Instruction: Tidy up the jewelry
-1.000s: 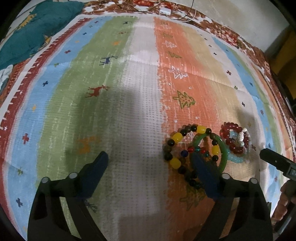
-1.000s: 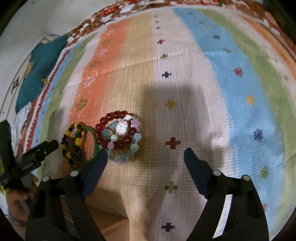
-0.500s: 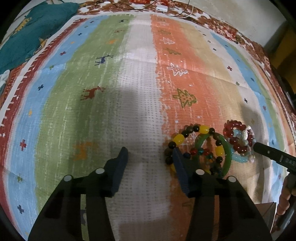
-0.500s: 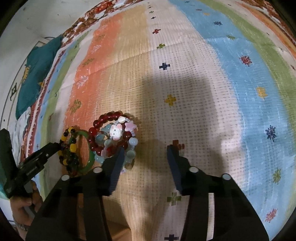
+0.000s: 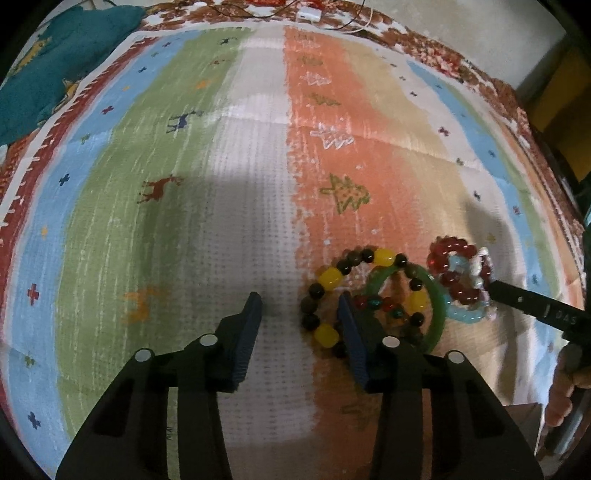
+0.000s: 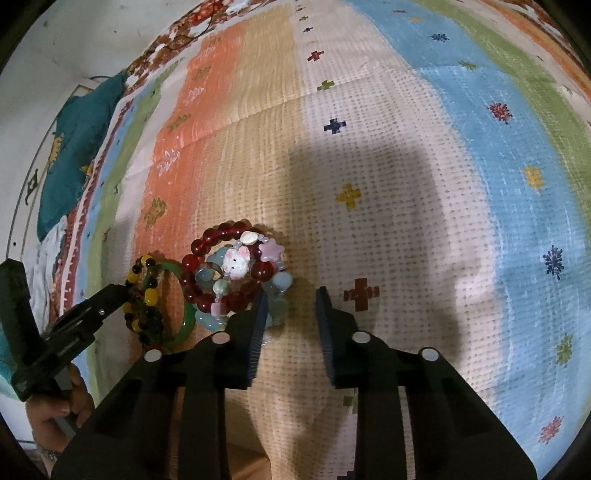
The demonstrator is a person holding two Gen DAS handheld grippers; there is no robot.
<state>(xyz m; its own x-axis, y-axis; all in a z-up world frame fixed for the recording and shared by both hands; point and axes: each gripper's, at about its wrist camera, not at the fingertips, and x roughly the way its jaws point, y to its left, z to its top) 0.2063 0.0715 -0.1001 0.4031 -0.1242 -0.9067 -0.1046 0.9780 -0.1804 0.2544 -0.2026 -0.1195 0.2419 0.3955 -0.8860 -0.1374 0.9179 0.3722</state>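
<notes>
Two heaps of bracelets lie side by side on the striped rug [image 5: 229, 206]. One is a black-and-yellow bead bracelet [image 5: 328, 277] tangled with a green bangle [image 5: 437, 306]. The other is a red bead bracelet [image 6: 207, 236] with a white bunny charm [image 6: 236, 258] over pale blue beads [image 6: 210, 321]. My left gripper [image 5: 299, 310] is closing. Its right finger lies inside the black-and-yellow loop, whose near-left beads sit between the jaws, untouched by the left finger. My right gripper [image 6: 291, 304] is closing too, with pale beads in the gap beside its left finger and not pinched.
A teal cloth [image 5: 55, 62] lies at the rug's far left corner. A white plug with cables [image 5: 308, 14] sits at the far edge. A person's hand [image 6: 55, 410] holds the other gripper, and a cardboard edge [image 6: 247, 465] shows at the bottom.
Both pairs of jaws have narrowed from wide apart. The left gripper's right finger now sits inside the black-and-yellow loop. The right gripper has edged left onto the red and pale heap.
</notes>
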